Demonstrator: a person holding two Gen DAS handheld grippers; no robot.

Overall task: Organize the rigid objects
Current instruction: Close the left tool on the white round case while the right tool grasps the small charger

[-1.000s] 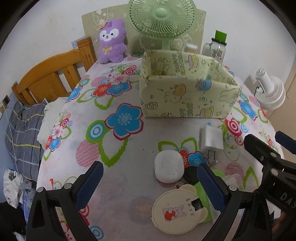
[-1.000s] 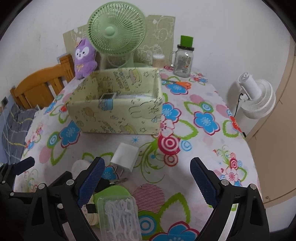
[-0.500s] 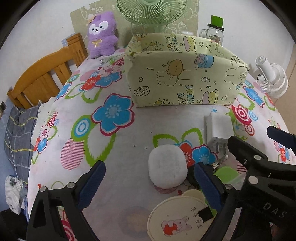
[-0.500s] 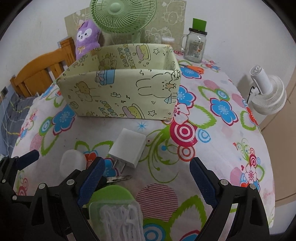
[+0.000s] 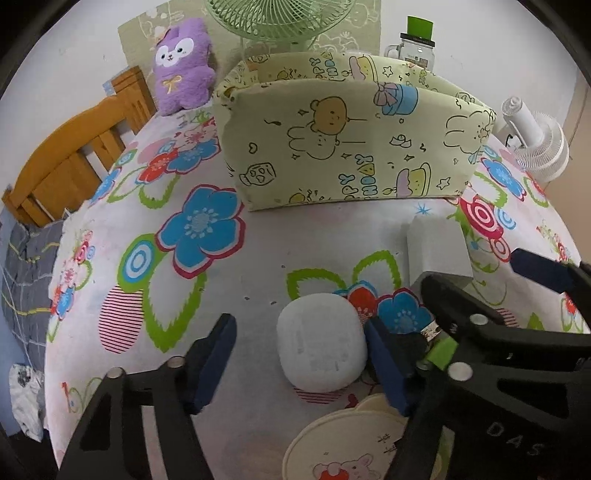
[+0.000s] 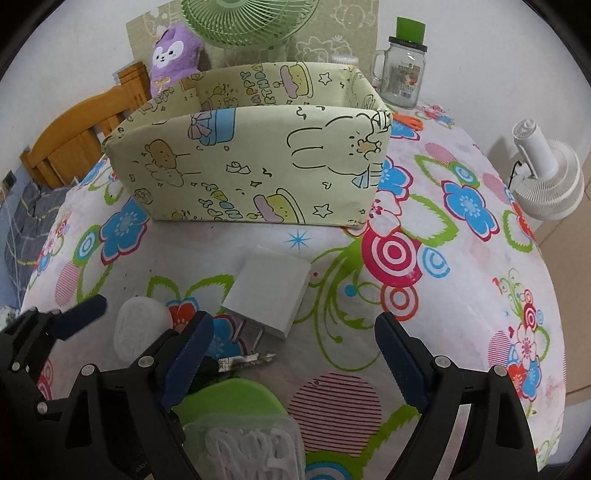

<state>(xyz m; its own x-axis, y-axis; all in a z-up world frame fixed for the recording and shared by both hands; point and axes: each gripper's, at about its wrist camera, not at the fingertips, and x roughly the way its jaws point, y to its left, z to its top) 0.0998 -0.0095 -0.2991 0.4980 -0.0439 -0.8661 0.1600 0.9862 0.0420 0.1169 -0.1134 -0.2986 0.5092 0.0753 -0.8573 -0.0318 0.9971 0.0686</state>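
A white rounded case lies on the flowered tablecloth, between the open fingers of my left gripper; the right pad is near it. It also shows in the right wrist view. A white plug charger lies ahead of my open right gripper, and shows in the left wrist view. A green-lidded clear box lies under the right gripper. A round cream lid with a rabbit is near. The yellow cartoon storage box stands behind.
A green fan, purple plush and glass jar stand behind the box. A white fan is off the table's right edge. A wooden bed frame is at left. Orange scissors lie beside the box.
Both grippers have moved forward and lower toward the table. The white case now lies between the left fingers; the charger is closer to the right gripper.
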